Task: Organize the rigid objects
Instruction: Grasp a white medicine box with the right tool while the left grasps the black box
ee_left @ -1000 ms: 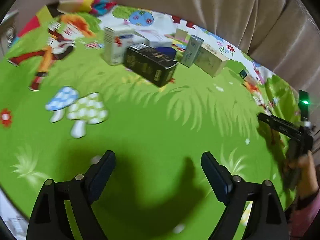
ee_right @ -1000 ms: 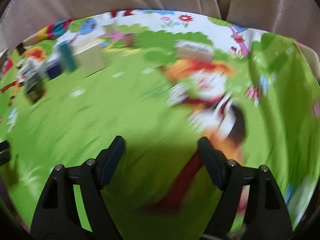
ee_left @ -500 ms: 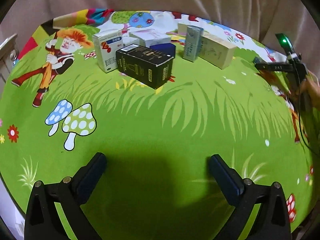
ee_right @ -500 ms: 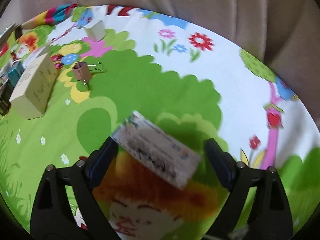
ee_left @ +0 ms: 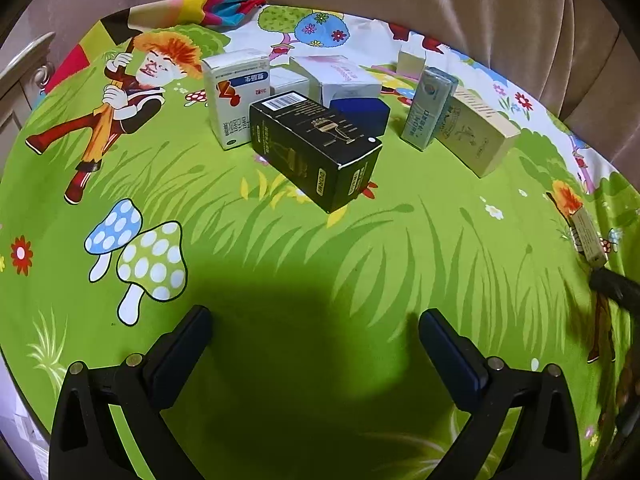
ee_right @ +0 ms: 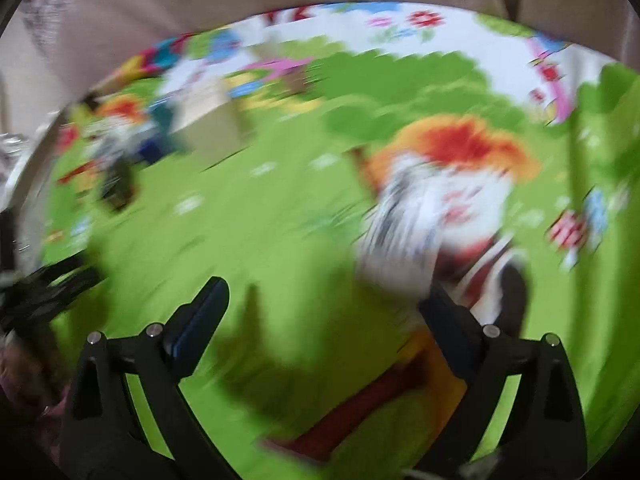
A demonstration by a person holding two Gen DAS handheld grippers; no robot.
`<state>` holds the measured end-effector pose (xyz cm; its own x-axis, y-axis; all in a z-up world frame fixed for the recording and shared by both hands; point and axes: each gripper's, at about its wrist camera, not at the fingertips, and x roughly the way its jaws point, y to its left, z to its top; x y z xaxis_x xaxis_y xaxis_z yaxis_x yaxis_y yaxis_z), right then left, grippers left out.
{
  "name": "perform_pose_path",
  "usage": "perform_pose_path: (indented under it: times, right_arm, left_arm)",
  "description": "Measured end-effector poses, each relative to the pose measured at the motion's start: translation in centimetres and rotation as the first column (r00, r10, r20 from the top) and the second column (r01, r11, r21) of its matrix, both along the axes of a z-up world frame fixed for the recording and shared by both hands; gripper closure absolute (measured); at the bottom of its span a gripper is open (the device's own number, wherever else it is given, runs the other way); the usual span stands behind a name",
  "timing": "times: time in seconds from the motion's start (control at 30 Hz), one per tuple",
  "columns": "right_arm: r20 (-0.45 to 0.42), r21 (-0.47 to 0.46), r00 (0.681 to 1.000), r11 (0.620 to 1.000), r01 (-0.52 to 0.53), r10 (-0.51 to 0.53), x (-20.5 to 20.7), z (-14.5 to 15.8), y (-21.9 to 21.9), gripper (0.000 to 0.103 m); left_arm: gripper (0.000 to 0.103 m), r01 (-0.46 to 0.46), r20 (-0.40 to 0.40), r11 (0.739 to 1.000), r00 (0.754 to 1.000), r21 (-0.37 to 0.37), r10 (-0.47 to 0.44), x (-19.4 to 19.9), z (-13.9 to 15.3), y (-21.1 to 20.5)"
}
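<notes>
The left gripper point(ee_left: 314, 334) is held wide apart with nothing inside. Cardboard boxes point(ee_left: 316, 148) are grouped far back on the smooth cartoon worktop point(ee_left: 280, 248), nearer than before. The right gripper point(ee_right: 322, 312) was just opened wider; a blurred box point(ee_right: 400, 240) is seen beside its right finger.

Black tool point(ee_left: 314, 344) frames, navy pads point(ee_left: 182, 354), silver screws.

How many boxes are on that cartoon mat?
8, maybe more hidden: white-blue, black, navy, two white behind, far small, teal, beige.
</notes>
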<state>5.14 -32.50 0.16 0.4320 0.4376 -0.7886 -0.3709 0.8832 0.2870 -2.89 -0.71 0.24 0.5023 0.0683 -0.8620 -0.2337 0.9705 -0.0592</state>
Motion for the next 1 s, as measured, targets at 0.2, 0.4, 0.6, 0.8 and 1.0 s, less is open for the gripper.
perform_pose_path:
  times: [0.2,0.4,0.6,0.8,1.0]
  right_arm:
    - [0.011,-0.083,0.99,0.987,0.14,-0.14,2.6,-0.6,-2.9,0.005]
    - [0.131,-0.228,0.975,0.952,0.204,-0.178,3.5,-1.0,0.7,0.033]
    - [0.205,-0.237,0.961,0.943,0.234,-0.186,2.2,-0.6,1.1,0.066]
    - [0.203,-0.235,0.961,0.944,0.234,-0.187,2.3,-0.5,1.2,0.066]
    - [0.189,-0.2,0.963,0.952,0.232,-0.195,2.5,-0.4,0.6,0.065]
  left_arm:
    - [0.0,-0.016,-0.001,1.0,1.0,0.007,0.016,-0.2,-0.1,0.0]
    - [0.0,-0.108,0.011,0.991,0.994,-0.073,0.109,1.0,0.4,0.6]
    - [0.0,-0.257,0.07,0.941,0.958,-0.22,0.278,4.9,0.9,2.6]
    - [0.001,-0.331,0.074,0.939,0.938,-0.095,0.338,11.3,0.5,3.3]
    - [0.064,0.031,0.136,0.999,0.99,-0.029,-0.027,6.2,0.6,0.5]
